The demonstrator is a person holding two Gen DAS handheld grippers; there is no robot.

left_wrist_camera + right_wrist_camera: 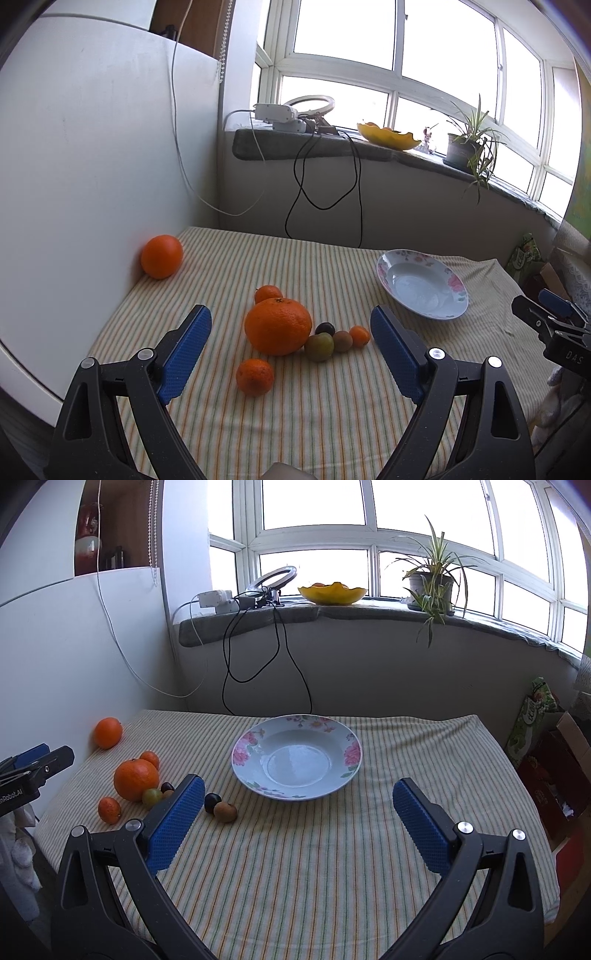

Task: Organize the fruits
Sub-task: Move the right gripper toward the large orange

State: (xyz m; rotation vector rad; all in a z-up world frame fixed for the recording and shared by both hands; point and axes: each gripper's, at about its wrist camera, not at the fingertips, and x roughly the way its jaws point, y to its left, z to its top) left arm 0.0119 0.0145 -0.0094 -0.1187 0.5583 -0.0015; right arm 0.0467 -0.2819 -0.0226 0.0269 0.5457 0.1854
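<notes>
A cluster of fruit lies on the striped cloth: a large orange (278, 325) (136, 779), small mandarins (255, 376) (109, 809), a green plum (319, 346) (152, 797), a dark plum (324, 328) (212, 802), a kiwi (342, 341) (225, 811) and a tiny orange fruit (359, 335). Another orange (161, 256) (107, 732) sits by the white panel. A floral plate (422, 283) (296, 762) stands empty to the right. My left gripper (291, 328) is open and empty, the large orange between its fingers' line. My right gripper (298, 799) is open and empty, before the plate.
A white panel (85, 166) bounds the table's left side. Behind are a wall, hanging cables (258, 657) and a windowsill with a yellow bowl (332, 592) and a potted plant (432, 583). Boxes and a bag (532, 716) stand at the table's right.
</notes>
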